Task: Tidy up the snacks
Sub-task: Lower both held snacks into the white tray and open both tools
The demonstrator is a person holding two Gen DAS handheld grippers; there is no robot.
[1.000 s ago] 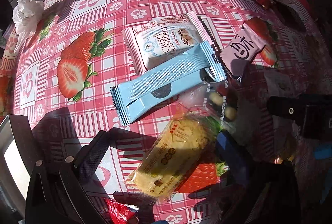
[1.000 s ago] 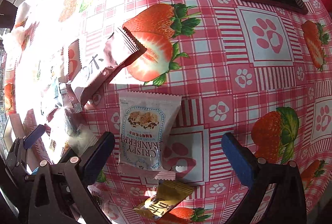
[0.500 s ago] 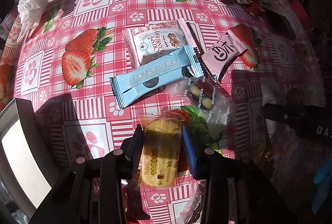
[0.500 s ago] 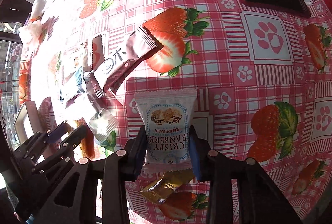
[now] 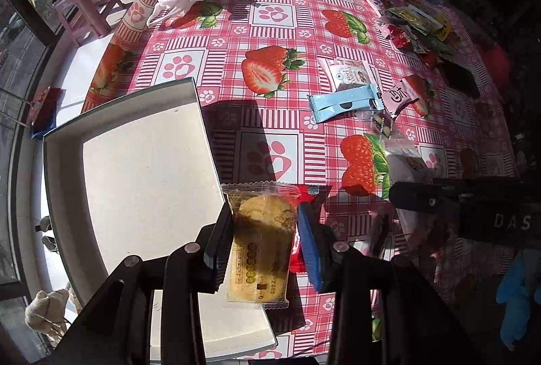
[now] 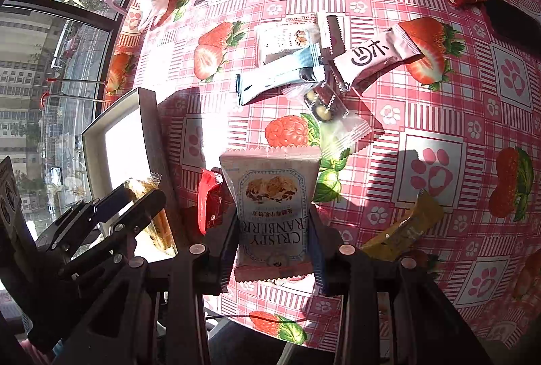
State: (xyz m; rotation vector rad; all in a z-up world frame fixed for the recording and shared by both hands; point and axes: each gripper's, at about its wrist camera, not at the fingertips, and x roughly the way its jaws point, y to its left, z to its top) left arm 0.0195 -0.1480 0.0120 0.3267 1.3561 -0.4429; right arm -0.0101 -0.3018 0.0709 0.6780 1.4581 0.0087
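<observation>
Clamped in my left claw (image 5: 265, 238), the yellow biscuit packet (image 5: 260, 243) hangs lengthwise over the right-hand wall of the white box (image 5: 135, 168), nearer it than my right claw (image 6: 272, 243), which grips the cranberry crisp packet (image 6: 270, 199) above the tablecloth (image 6: 422, 114).

1. The tablecloth (image 5: 270, 13) is red-and-white check with strawberries and pink paw prints.
2. The box (image 5: 145, 168) is white inside.
3. The clear-wrapped cake (image 5: 262, 240) is golden yellow.
4. The cranberry packet (image 6: 272, 209) is white and pale blue.
5. One long wrapper (image 5: 345, 101) is light blue.
6. Another wrapper (image 6: 375, 55) is pale pink with dark lettering.
7. A small packet (image 6: 208, 199) is red.
</observation>
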